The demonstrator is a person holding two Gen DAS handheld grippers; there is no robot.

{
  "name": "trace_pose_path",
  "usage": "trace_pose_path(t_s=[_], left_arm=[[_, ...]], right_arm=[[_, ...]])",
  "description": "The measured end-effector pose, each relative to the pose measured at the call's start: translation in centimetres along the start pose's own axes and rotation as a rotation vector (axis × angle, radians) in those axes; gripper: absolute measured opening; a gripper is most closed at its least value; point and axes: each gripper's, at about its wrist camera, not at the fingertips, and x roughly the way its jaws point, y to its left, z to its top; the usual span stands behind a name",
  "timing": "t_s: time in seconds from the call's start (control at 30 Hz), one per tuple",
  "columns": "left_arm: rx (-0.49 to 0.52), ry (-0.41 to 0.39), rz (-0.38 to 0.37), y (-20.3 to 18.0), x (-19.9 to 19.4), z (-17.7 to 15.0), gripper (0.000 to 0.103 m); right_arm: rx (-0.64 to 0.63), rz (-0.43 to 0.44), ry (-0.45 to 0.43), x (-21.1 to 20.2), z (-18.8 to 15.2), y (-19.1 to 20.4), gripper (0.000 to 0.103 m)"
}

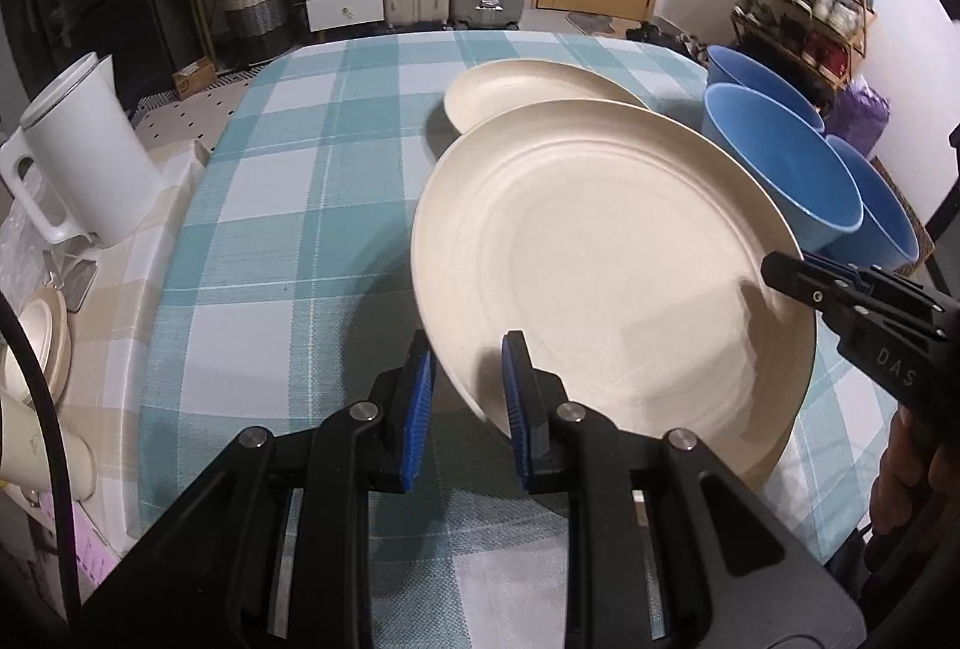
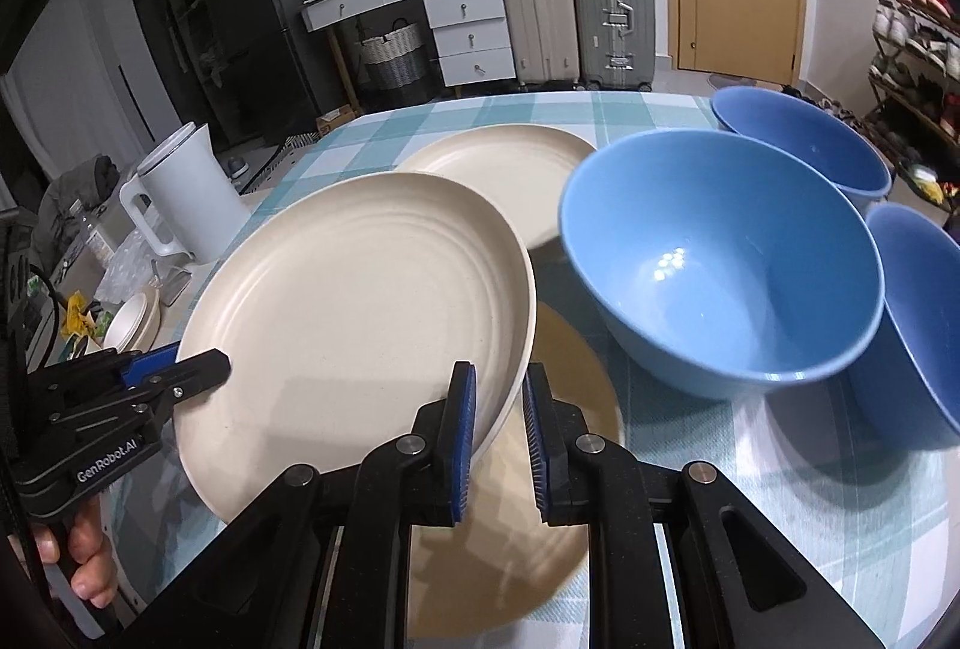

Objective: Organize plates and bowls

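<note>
Gripping the big cream round plate (image 1: 606, 253) on both sides, I've got it lifted off the teal-and-white checked tablecloth (image 1: 288, 205) and tilted. My left gripper (image 1: 468, 397) has its blue-padded fingers pinching the plate's near-left rim, one pad above and one below. My right gripper (image 2: 499, 427) is clamped on the opposite rim the same way, its fingers pressed onto the plate's edge. From the right wrist view, a tan flat plate (image 2: 540, 499) lies on the cloth just beneath the one I'm holding. A second cream plate (image 2: 504, 163) rests flat on the table behind, partly hidden by the raised one. Three blue round bowls sit to the right: the nearest blue bowl (image 2: 720, 259) just beside the held plate, a far blue bowl (image 2: 804, 144) behind it, and a third blue bowl (image 2: 918, 313) at the right edge. Off to the left stands a white plastic jug (image 1: 84, 150) with a handle.
</note>
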Motion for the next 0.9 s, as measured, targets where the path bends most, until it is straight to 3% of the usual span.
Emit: trace_pose_path(t_s=[0.9], left_arm=[[0.187,0.084,0.028,-3.6,3.3,-1.6,0.025]], right_arm=[[-0.011,-0.094,0.020,-1.1,-4.7,-1.5,0.020]])
